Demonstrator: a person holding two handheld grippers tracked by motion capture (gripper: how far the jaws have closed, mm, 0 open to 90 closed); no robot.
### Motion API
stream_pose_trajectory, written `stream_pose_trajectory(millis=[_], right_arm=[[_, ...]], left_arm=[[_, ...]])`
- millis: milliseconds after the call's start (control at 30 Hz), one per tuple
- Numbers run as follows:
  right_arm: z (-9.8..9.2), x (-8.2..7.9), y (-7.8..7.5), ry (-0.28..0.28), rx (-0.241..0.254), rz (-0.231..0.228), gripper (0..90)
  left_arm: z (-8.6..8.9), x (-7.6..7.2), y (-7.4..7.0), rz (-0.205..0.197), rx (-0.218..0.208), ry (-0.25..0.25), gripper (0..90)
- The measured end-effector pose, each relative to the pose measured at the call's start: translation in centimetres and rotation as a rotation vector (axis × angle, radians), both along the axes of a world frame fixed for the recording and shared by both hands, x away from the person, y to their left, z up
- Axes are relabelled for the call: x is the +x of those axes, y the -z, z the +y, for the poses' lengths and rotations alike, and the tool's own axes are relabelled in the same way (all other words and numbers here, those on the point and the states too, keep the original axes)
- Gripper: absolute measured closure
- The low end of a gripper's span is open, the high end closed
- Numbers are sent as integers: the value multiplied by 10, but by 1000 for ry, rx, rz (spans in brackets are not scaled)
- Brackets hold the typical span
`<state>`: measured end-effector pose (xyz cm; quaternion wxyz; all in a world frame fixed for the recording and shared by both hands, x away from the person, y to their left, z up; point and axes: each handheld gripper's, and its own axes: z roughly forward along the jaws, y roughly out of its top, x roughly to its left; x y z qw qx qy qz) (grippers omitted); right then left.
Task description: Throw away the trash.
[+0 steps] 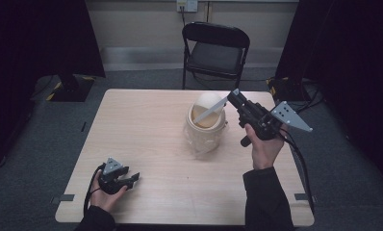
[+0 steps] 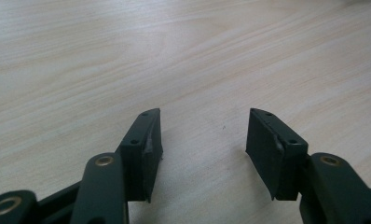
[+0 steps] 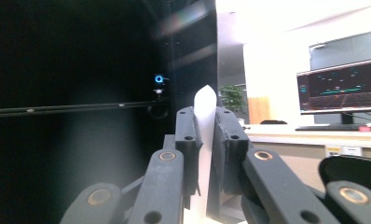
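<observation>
A cream round pot [image 1: 204,137] stands on the wooden table [image 1: 141,125], right of centre, with its domed lid [image 1: 207,99] tipped up at the back. A white paddle [image 1: 210,111] slants down into the pot's mouth. My right gripper [image 1: 235,96] hangs above the pot's right side, shut on the paddle's handle. In the right gripper view the white handle [image 3: 205,99] stands pinched between the two jaws of that gripper [image 3: 205,116]. My left gripper [image 1: 133,178] rests low at the table's near left corner, open and holding nothing; its view shows bare wood between the spread jaws of the gripper [image 2: 202,135].
A black folding chair [image 1: 215,48] stands beyond the table's far edge. Dark curtains hang on both sides, with a stand's base [image 1: 72,88] on the floor at the far left. The right gripper view looks out at a monitor [image 3: 341,87] on a desk.
</observation>
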<state>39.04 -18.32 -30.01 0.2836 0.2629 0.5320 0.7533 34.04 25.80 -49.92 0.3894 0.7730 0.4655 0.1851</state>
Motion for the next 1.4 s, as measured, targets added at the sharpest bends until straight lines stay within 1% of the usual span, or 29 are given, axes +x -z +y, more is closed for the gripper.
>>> stream_pose_trajectory(millis=[100,333,633,700,767,833,867,900,967,1033,1133,1200,1267,1400], right_arm=[[1,4,4,21,-12,8,821],[8,15,22,44,-86,55,819],[15,30,42,63,-164,118,806],[15,32,46,72,-172,127,745],[13,33,47,80,-169,136,679],[8,33,47,98,-152,137,591],[4,32,46,106,-136,138,558],[0,32,46,119,-124,138,536],[-9,31,47,149,-118,136,508],[-19,30,51,175,-119,150,473],[-31,27,63,205,-141,191,430],[-38,24,74,219,-157,231,401],[-45,22,87,225,-168,284,372],[-58,17,114,236,-219,399,342]], left_arm=[[0,0,0,3,6,-2,452],[0,0,0,4,-1,-2,452],[0,1,0,3,-2,-3,451],[0,1,0,4,-4,-5,451],[1,1,0,4,-3,-4,451],[1,1,0,3,-7,-8,451],[1,1,0,6,-10,-9,451],[2,1,0,5,-11,-10,451],[3,1,0,3,-12,-12,450],[3,1,0,2,-17,-15,450],[4,1,-2,-5,-20,-21,445],[6,1,-3,-5,-21,-25,441],[7,1,-3,-8,-24,-30,436],[13,2,-4,-3,-27,-50,417]])
